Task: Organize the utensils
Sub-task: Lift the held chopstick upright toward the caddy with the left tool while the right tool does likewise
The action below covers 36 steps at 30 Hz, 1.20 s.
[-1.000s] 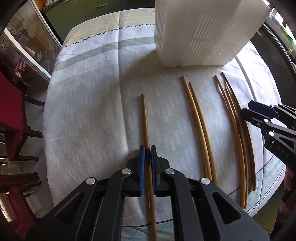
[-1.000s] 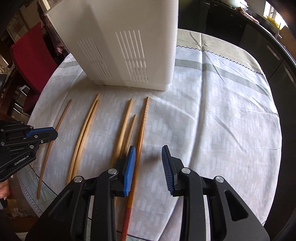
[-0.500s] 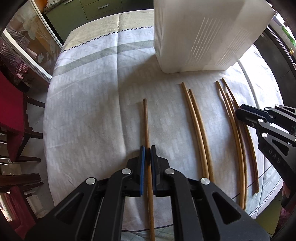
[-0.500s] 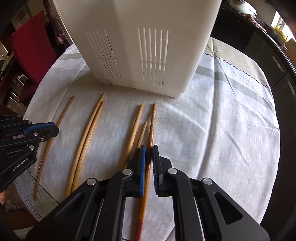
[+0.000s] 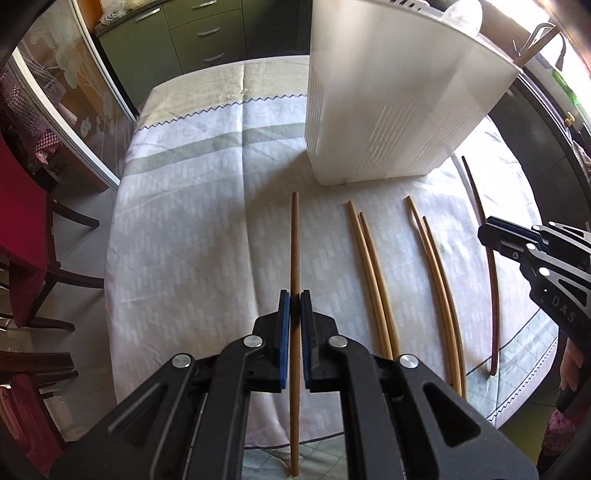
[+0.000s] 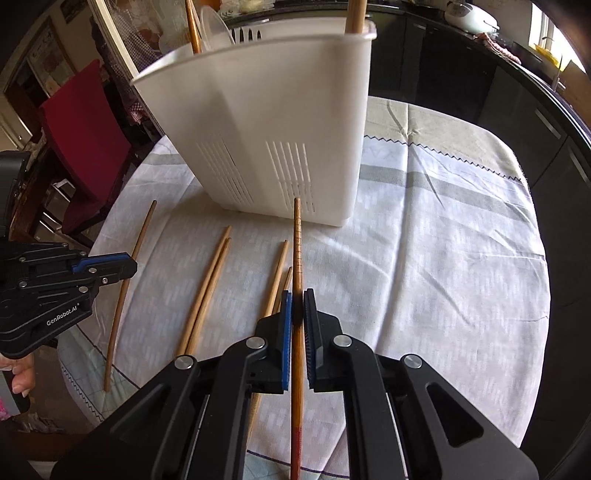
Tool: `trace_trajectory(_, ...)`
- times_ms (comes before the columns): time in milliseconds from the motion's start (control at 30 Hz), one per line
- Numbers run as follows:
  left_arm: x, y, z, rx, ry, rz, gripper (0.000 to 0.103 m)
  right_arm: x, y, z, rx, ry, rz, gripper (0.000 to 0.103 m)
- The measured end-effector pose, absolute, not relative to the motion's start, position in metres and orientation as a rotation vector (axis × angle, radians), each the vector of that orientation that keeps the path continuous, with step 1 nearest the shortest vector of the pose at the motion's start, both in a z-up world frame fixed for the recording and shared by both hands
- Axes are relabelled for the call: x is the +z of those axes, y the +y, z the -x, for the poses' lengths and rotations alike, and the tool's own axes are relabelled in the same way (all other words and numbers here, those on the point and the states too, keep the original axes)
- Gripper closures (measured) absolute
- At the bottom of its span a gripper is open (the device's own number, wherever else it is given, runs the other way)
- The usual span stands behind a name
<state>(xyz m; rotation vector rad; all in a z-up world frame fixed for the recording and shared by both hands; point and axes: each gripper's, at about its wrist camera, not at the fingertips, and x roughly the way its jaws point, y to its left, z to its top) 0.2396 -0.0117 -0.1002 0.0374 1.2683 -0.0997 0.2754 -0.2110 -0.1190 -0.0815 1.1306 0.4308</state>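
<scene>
My left gripper (image 5: 294, 301) is shut on a brown wooden chopstick (image 5: 294, 240), held lifted above the tablecloth and pointing at the white utensil basket (image 5: 388, 103). My right gripper (image 6: 297, 301) is shut on a darker chopstick with a red end (image 6: 297, 236), also raised, its tip near the basket's (image 6: 266, 122) slotted wall. Several pale chopsticks (image 5: 373, 273) lie in pairs on the cloth between the two grippers. The left gripper also shows in the right wrist view (image 6: 127, 266), and the right gripper in the left wrist view (image 5: 487, 232).
The round table has a white-grey tablecloth (image 5: 192, 221). A red chair (image 6: 85, 129) stands at the table's left side. Two wooden utensils (image 6: 354, 14) stand in the basket. Dark cabinets (image 6: 480, 92) lie behind the table.
Both grippers have lifted with their chopsticks, so the basket's rim now shows. The right gripper closed on its chopstick during the last second.
</scene>
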Motion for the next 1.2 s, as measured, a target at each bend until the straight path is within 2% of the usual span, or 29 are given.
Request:
trace_trajectory(433, -0.032, -0.019, -0.188, -0.147, 1.108, -0.024, 0.097, -0.053, -0.249, -0.221, 0.454, 0.948, 0.014, 0.096)
trace_trajectory(833, -0.002, -0.004, -0.135, -0.164, 1.006, 0.005, 0.097, -0.04, -0.285, -0.155, 0.44, 0.85, -0.023, 0.096)
trace_trajectory(1200, 0.015, -0.015, -0.11, -0.198, 0.948, -0.021, 0.097, -0.03, -0.284, -0.151, 0.424, 0.771, -0.035, 0.096)
